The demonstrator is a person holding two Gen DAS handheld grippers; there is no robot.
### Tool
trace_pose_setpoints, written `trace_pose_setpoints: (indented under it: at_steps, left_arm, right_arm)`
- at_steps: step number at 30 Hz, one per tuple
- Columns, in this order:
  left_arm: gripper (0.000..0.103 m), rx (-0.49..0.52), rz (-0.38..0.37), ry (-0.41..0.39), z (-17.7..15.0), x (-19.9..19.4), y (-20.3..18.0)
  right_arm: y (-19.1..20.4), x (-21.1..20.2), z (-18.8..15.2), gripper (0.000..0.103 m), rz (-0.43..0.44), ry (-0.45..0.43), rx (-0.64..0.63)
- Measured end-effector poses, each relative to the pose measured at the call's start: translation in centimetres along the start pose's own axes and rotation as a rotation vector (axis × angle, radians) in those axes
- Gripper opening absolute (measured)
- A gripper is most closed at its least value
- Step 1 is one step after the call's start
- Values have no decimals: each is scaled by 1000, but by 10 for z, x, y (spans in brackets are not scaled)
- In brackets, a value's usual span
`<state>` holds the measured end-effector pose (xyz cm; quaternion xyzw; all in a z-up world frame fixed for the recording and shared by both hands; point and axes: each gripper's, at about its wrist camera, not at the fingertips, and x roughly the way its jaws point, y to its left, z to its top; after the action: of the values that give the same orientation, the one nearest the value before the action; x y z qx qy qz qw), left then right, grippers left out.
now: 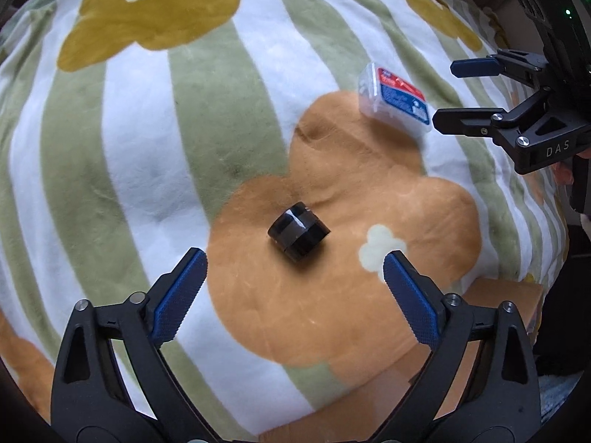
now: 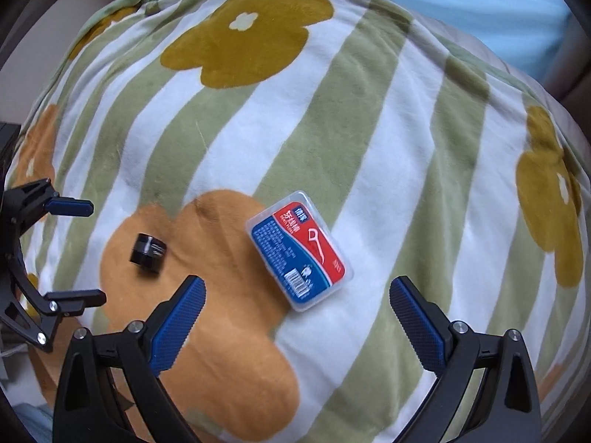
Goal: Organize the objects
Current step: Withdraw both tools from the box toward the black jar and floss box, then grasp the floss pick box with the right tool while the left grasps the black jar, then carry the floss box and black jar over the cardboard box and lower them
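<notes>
A small black jar lies on its side on an orange flower of the striped blanket. My left gripper is open above it, the jar just ahead of the fingertips. A clear plastic floss-pick box with a red and blue label lies flat on the blanket. My right gripper is open, the box's near end between and ahead of the fingertips. The box and the right gripper show at the right of the left wrist view. The jar and the left gripper show at the left of the right wrist view.
The soft blanket with green and white stripes and yellow and orange flowers covers the whole surface. A brown cardboard piece lies at its near right edge. Light blue fabric lies beyond the far edge.
</notes>
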<state>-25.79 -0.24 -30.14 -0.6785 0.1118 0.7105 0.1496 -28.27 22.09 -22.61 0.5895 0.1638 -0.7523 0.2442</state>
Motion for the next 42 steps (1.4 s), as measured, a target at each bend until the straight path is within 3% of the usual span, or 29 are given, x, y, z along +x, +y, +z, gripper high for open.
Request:
trace_pose_setpoints:
  at_steps: [4,9,13,15,17,27,42]
  left_arm:
    - [90,-20,-12,14,5,20,6]
    - [75,-32,-23,23,7,38,7]
    - [63,-26,-32,35,6,48,5]
    - [52,-31,-36,29,5,50,5]
    - [42,-29,-73,19,6,50,5]
    - [39,-57,-93,4,5,51,5]
    - [34,-68,-97,-55,3,15,2]
  right_arm:
    - [-3,22,4,99,8,16,-58]
    - [-5,38,8,97,5,19,-100]
    - [-8,50,9,84,17,38,-113]
    - [-7,55,9,72,22,45,-120]
    - [-7,58,8,66,32,49,-125]
    - [-2,57,5,52,31,29,-132]
    - [-4,21,-2,51,14,0,-96]
